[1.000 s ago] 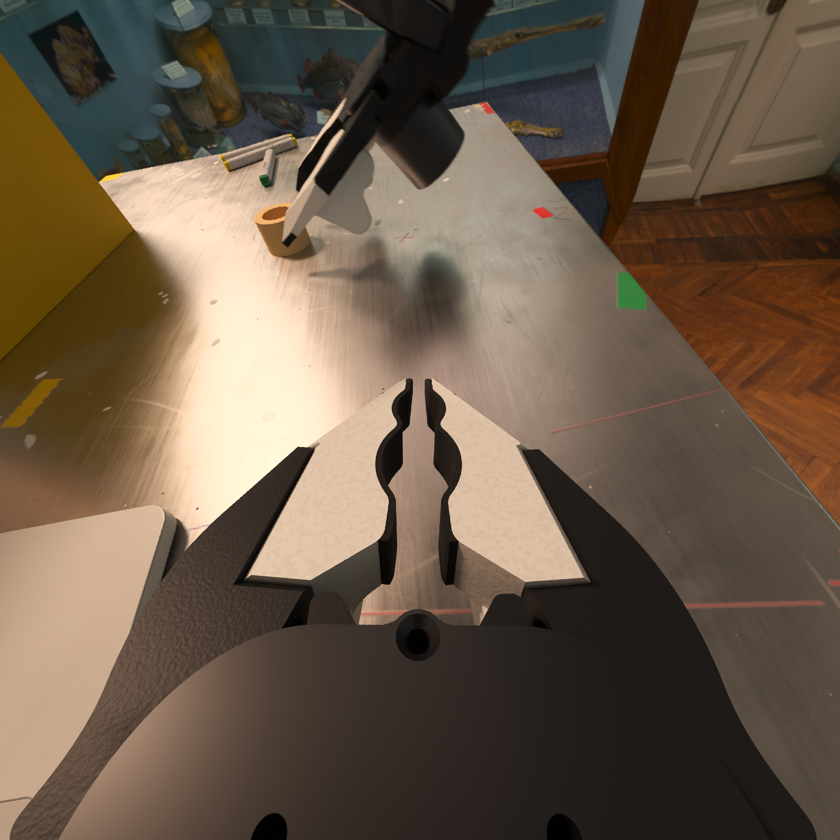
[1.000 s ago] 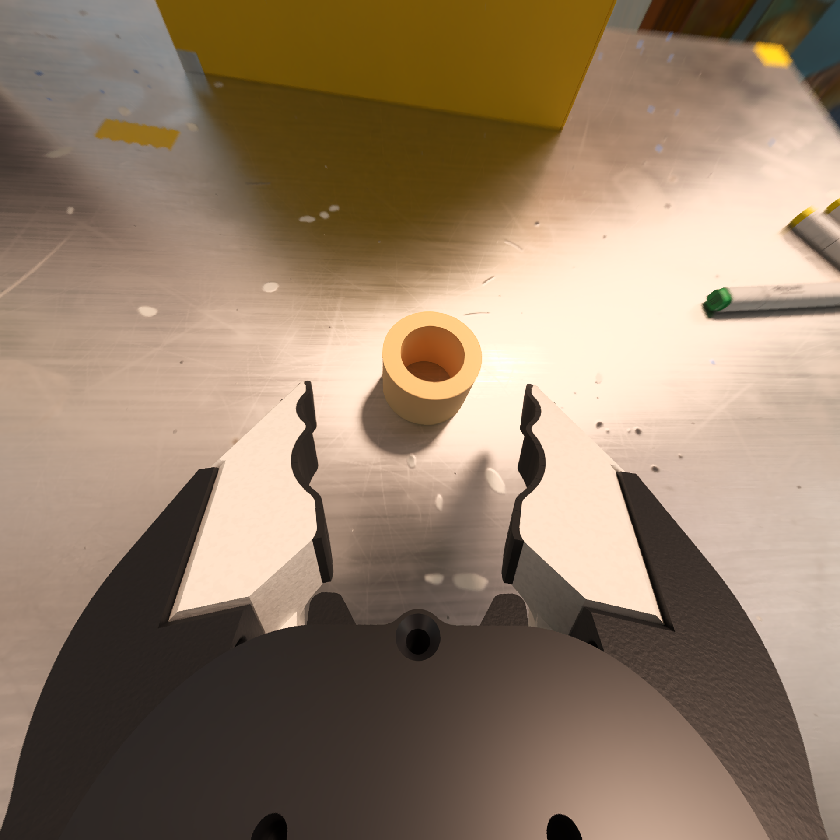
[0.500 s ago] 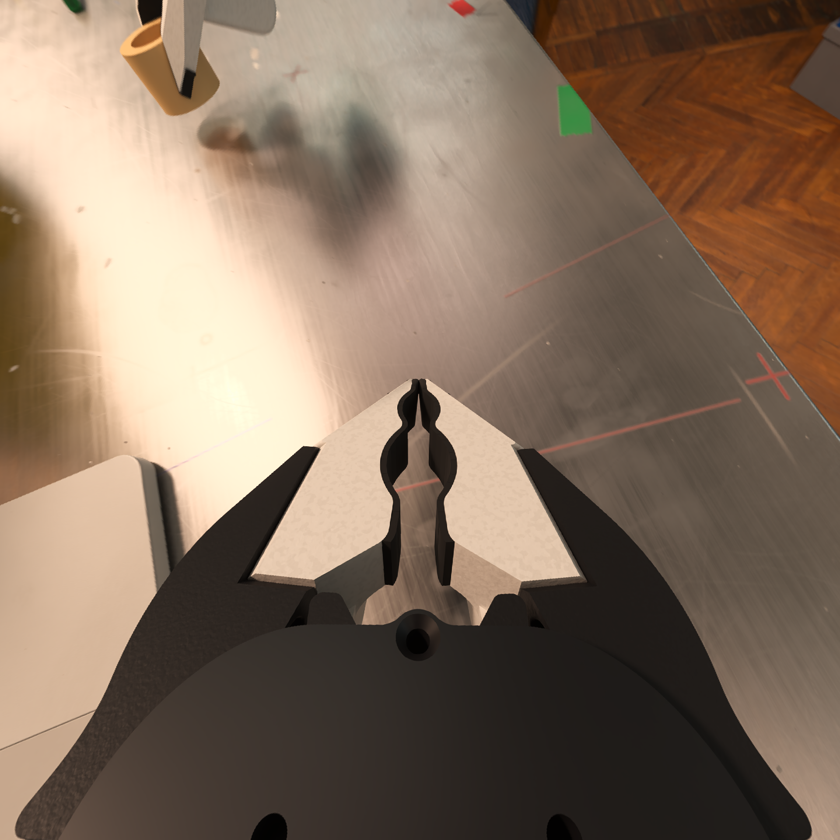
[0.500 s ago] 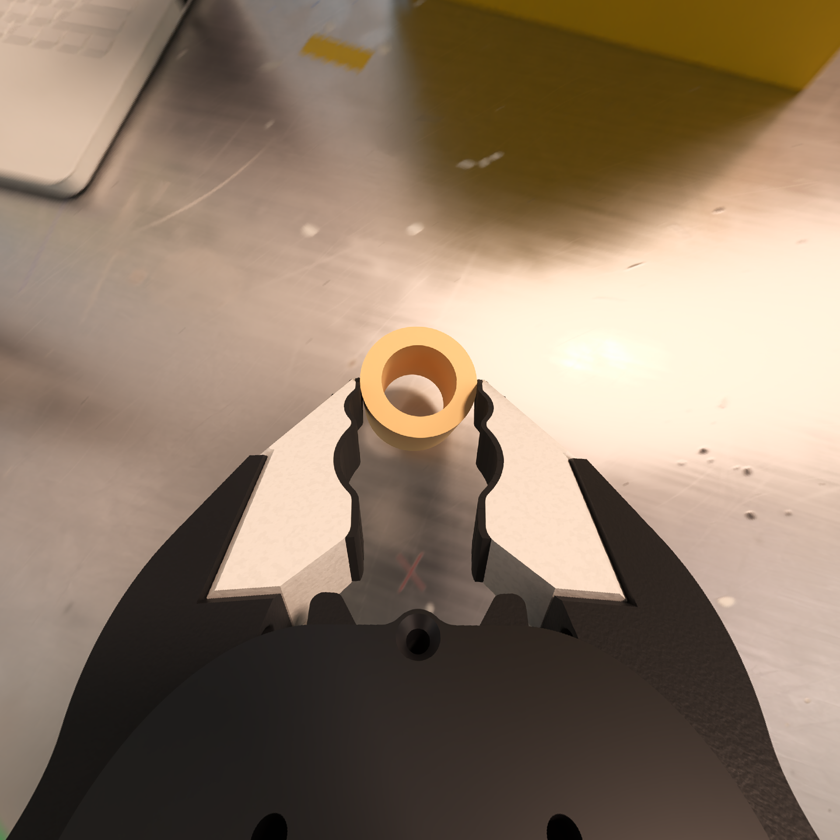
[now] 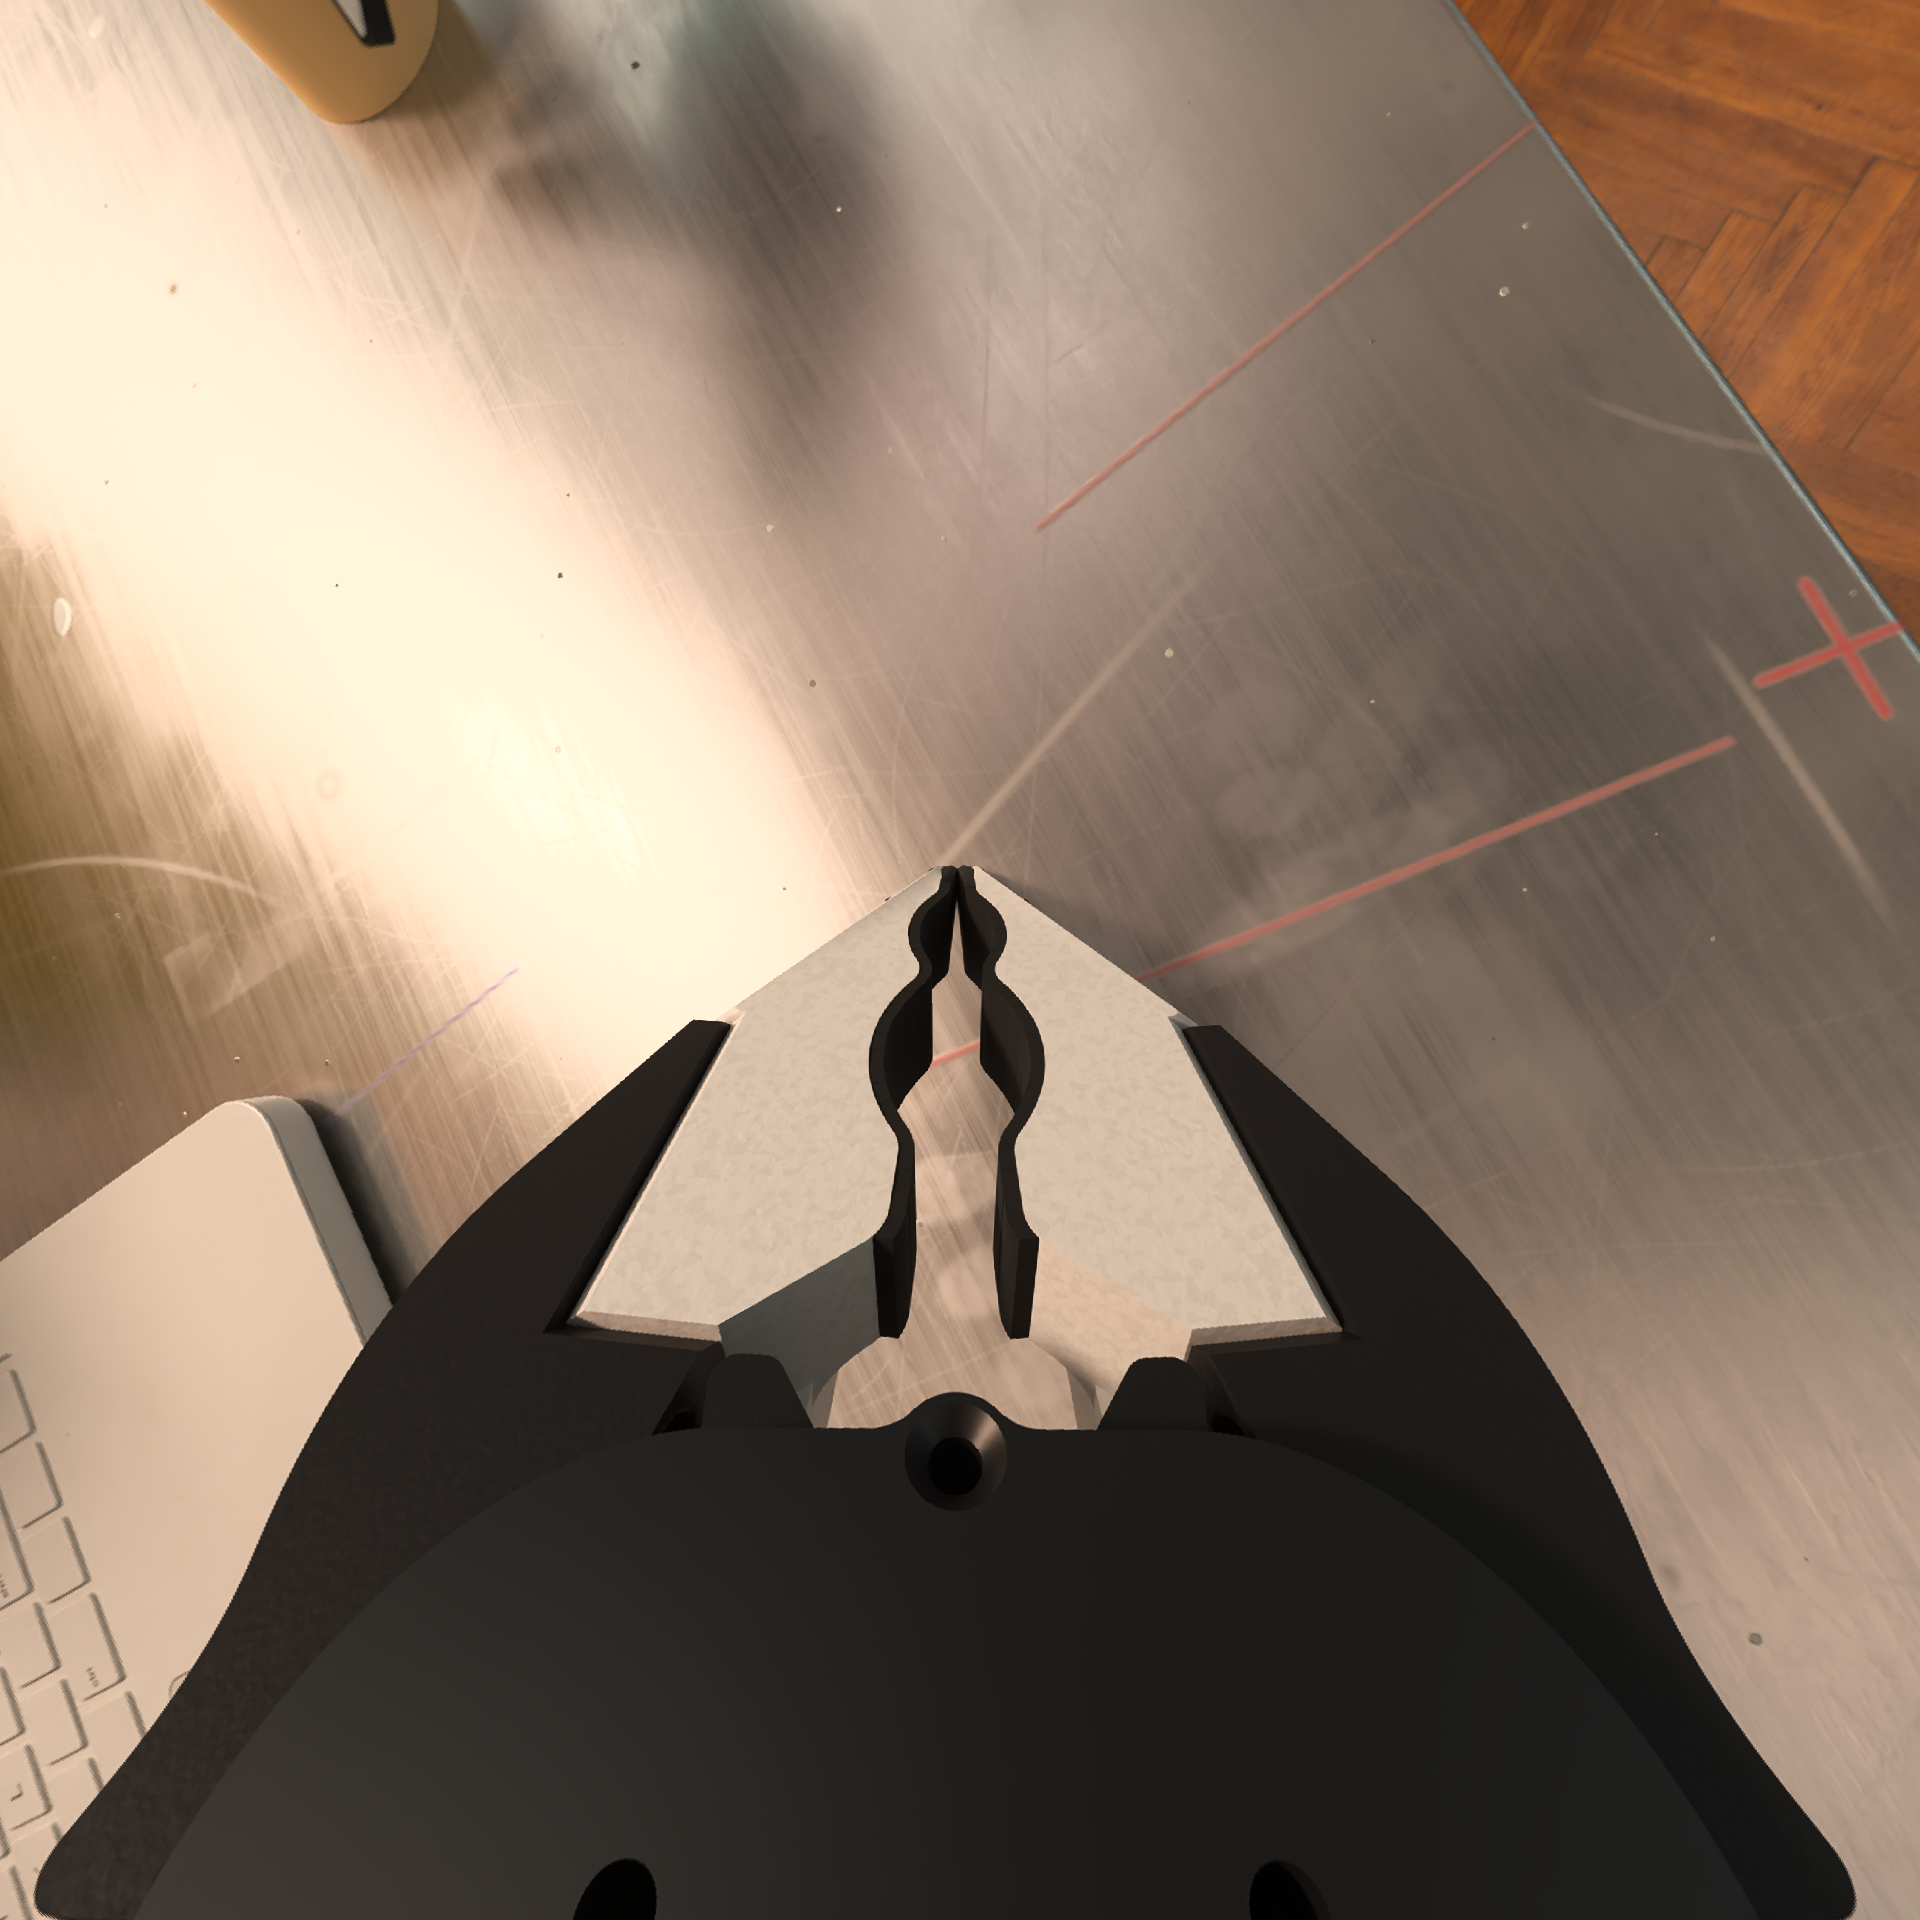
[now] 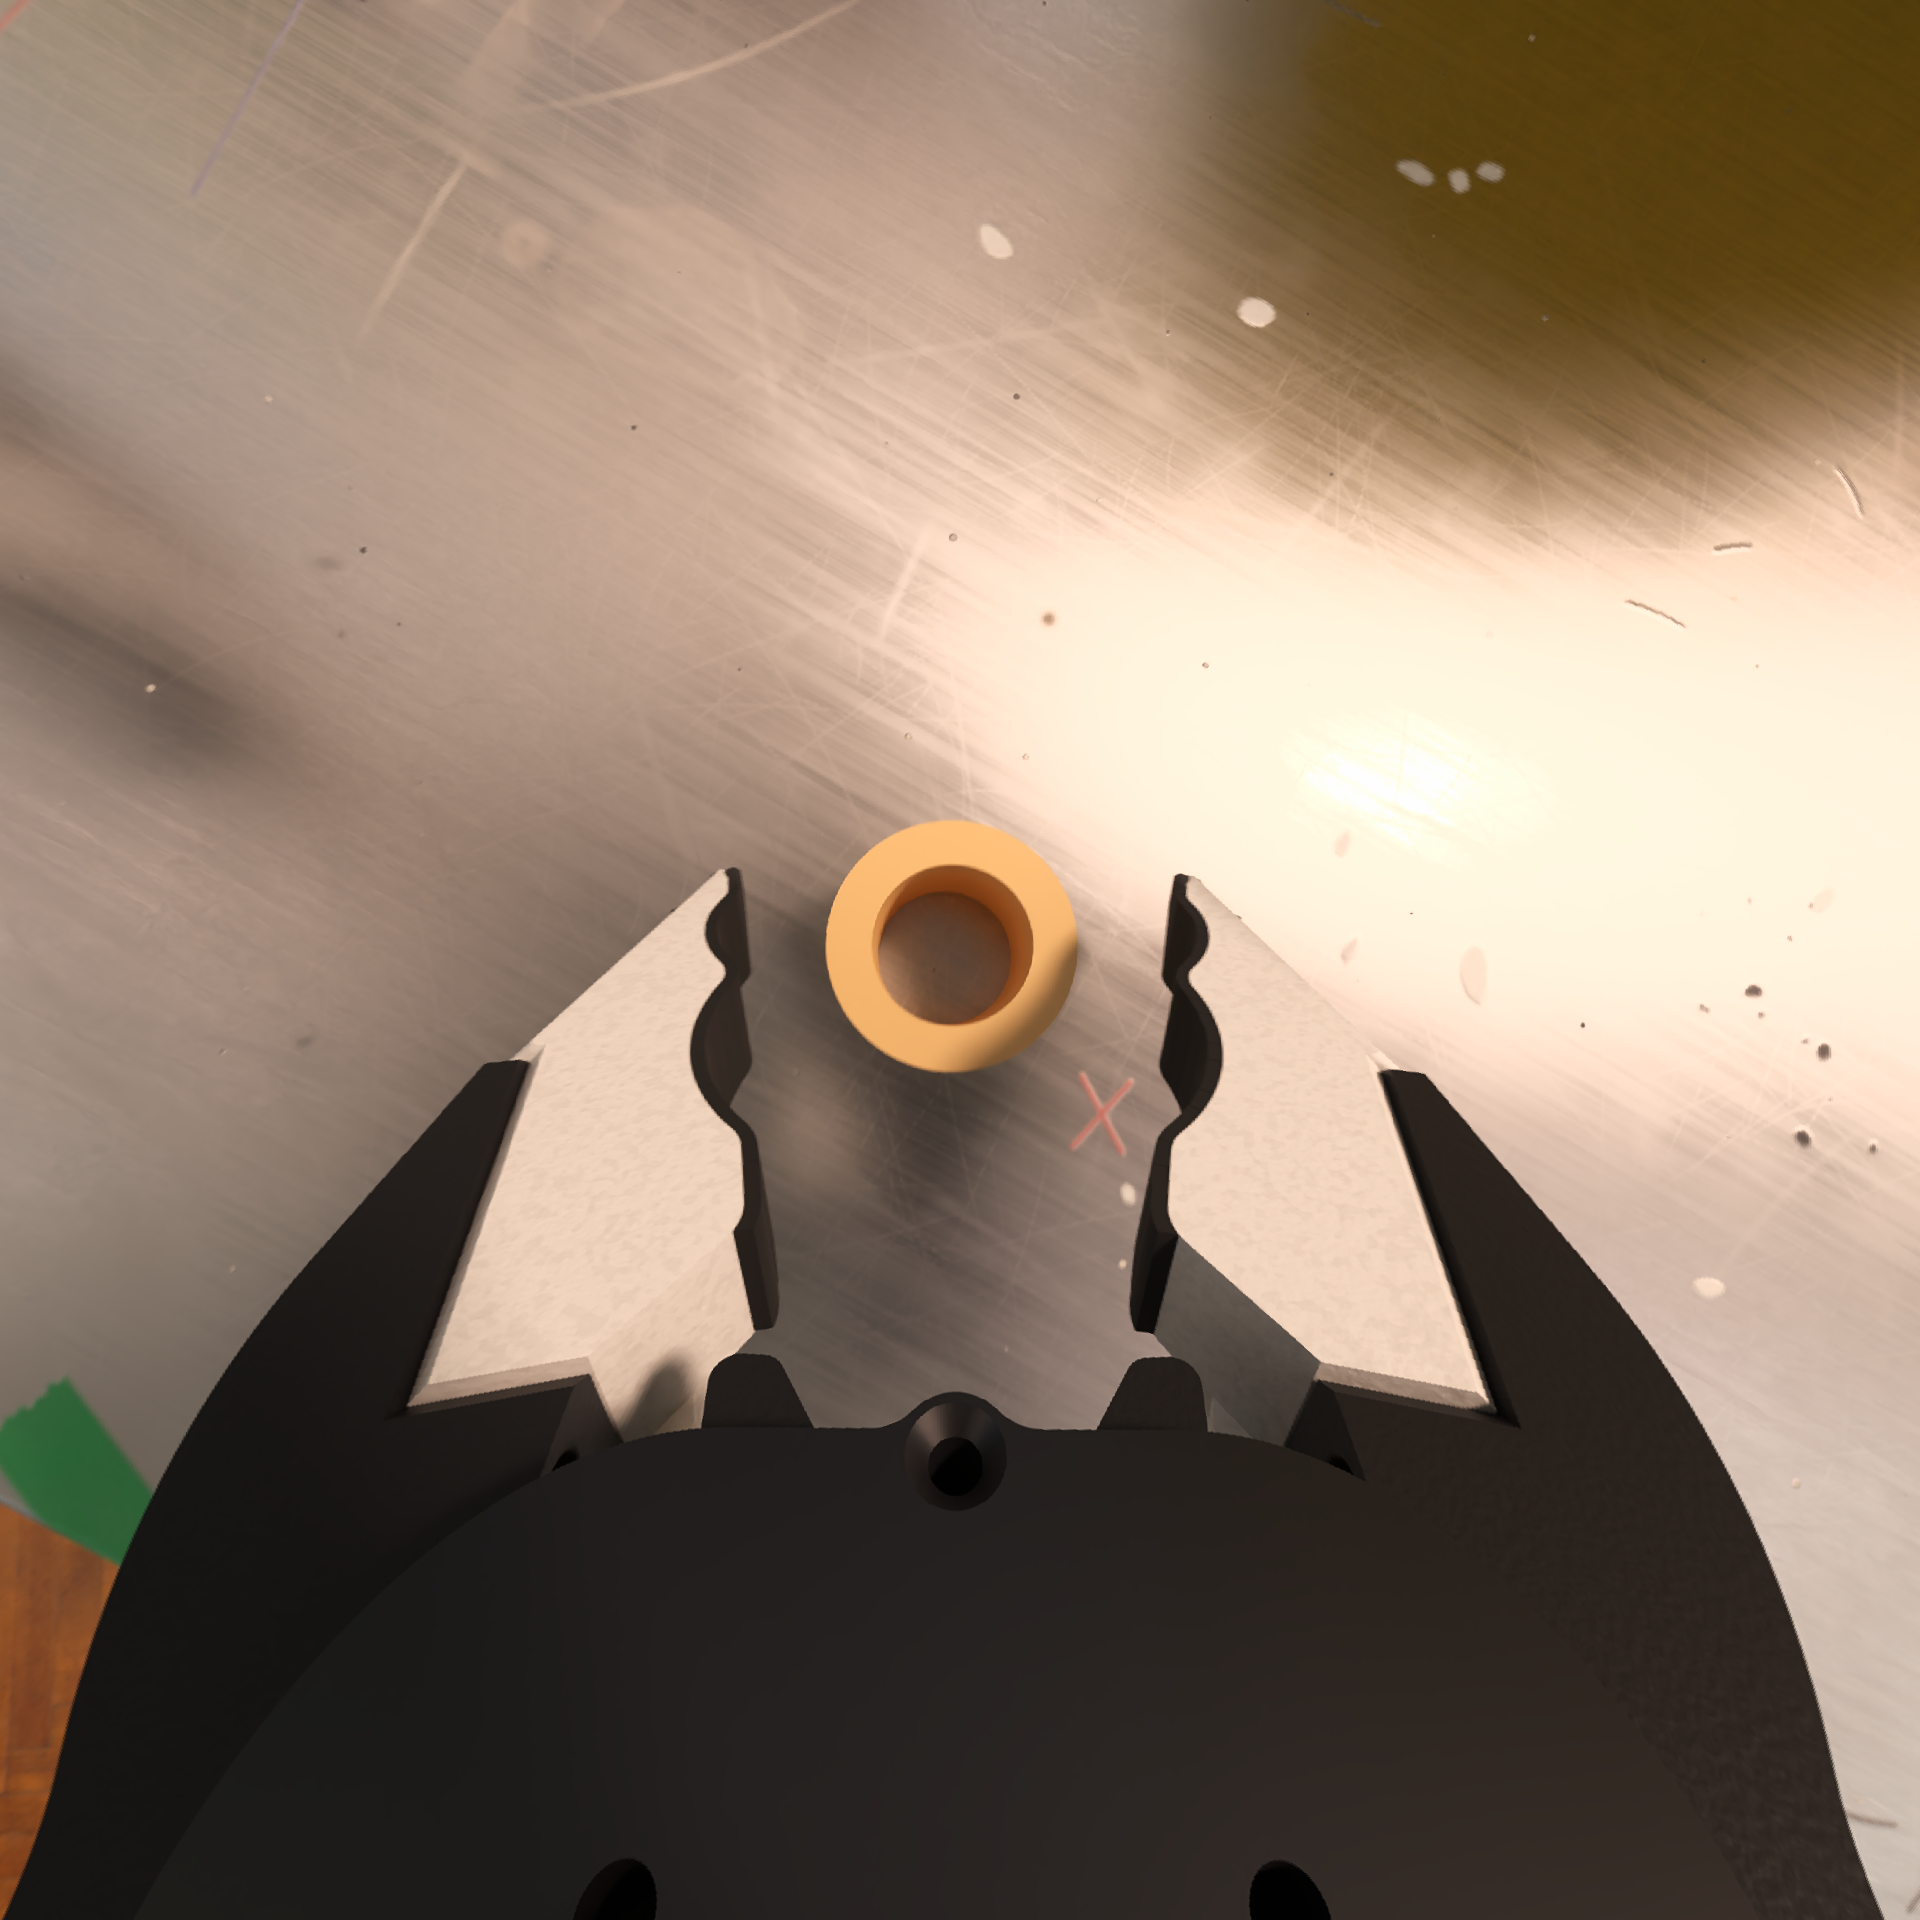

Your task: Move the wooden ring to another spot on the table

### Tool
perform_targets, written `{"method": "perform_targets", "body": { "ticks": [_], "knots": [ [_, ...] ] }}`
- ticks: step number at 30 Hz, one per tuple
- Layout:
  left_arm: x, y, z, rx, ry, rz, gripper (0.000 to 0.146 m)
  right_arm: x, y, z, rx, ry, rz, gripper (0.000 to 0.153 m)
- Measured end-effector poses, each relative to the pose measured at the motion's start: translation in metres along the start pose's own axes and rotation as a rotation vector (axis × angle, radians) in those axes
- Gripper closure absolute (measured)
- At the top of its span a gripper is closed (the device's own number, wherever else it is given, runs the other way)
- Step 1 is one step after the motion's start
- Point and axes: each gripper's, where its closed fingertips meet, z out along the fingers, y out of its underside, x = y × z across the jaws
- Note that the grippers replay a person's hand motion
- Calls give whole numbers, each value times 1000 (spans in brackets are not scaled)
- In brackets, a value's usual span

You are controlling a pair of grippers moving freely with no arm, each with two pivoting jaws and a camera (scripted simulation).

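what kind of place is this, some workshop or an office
Probably a workbench in a furnished room, not a plain office: a scratched brushed-metal table with red marks, a white keyboard at its corner, and herringbone wood flooring beside it.

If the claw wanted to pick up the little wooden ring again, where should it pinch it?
Probably on the wooden ring's round outer wall, one finger on each side, coming straight down from above. It stands upright on the metal table with its hole facing up, and the open right gripper already has a finger either side of it, not touching. The wall curves evenly, so any two opposite sides should do.
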Motion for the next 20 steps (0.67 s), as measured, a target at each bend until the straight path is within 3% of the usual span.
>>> {"method": "perform_targets", "body": {
  "ticks": [2, 4, 13, 20],
  "knots": [
    [1, 0, 0, 2, 9, -9, 146, 2, -3, 5, 2, 20, -9, 83],
    [2, 0, 0, 14, 23, -27, 146, 1, -4, 6, 9, 24, -11, 85],
    [4, -1, 0, 17, 40, -35, 146, 3, 2, 3, 7, 5, 10, 71],
    [5, -2, 0, 26, 51, -48, 146, 0, 1, 1, 27, -8, 8, 78]
  ]
}}
